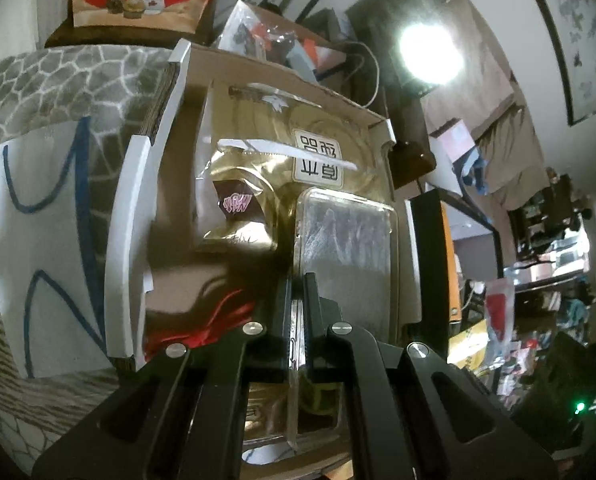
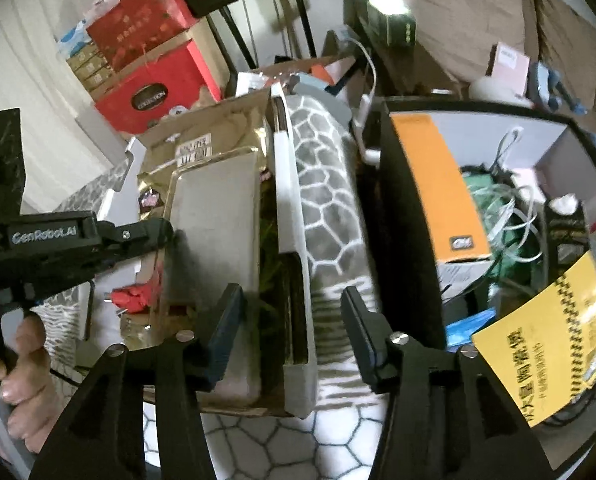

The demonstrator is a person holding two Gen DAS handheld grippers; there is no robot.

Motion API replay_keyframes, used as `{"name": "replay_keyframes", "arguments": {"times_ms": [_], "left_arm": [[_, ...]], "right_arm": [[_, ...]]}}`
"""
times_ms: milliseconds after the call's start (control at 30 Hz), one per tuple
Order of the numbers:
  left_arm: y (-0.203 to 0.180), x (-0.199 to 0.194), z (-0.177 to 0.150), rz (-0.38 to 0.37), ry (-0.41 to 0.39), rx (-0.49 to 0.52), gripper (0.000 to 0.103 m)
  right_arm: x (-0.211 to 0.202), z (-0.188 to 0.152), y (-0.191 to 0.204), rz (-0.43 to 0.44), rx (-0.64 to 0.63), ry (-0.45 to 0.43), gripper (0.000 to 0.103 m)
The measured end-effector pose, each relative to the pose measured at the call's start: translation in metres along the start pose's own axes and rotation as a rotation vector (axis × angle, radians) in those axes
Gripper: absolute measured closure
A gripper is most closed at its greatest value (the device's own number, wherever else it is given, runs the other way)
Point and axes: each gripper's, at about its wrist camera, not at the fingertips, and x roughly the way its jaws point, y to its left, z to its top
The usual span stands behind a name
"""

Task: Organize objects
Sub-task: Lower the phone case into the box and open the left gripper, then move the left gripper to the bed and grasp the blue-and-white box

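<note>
Clear phone case (image 1: 343,248), soft transparent plastic with rounded corners and a pale grey back, long and flat. It lies inside the cardboard box (image 1: 258,68), on top of a gold foil bag (image 1: 258,152). Long axis runs lengthwise down the box, away from the left gripper (image 1: 296,292), whose fingers are clamped on the case's near rim.

Right wrist view shows the same case (image 2: 218,216) from above, against the box's right wall (image 2: 286,184). The right gripper (image 2: 290,320) hangs over it, fingers spread, holding nothing. Only this view shows the left gripper (image 2: 158,232) from the side, and a black bin (image 2: 401,216) of cables beside the box, possibly touching it.
</note>
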Motion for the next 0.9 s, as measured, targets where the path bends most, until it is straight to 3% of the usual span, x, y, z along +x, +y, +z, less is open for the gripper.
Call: {"name": "replay_keyframes", "arguments": {"times_ms": [333,500,567,667,767,900], "left_arm": [[-0.002,-0.004,0.002,-0.01,0.059,0.053,0.093],[-0.011,-0.04,0.007,-0.024,0.006,0.172,0.069],[-0.008,-0.053,0.011,-0.017,-0.015,0.201,0.066],[0.009,-0.074,0.02,0.0,-0.053,0.212,0.061],[0.039,-0.089,0.033,0.064,-0.086,0.183,0.046],[0.083,-0.096,0.044,0.149,-0.102,0.129,0.046]], "right_arm": [[0.006,0.001,-0.002,0.004,0.003,0.014,0.062],[0.005,0.0,0.001,-0.021,-0.011,0.007,0.063],[0.005,0.001,0.0,-0.02,-0.007,0.007,0.063],[0.005,0.0,0.0,-0.019,-0.003,0.007,0.063],[0.005,0.0,0.0,-0.02,-0.003,0.007,0.063],[0.005,0.0,0.0,-0.019,-0.004,0.008,0.064]]}}
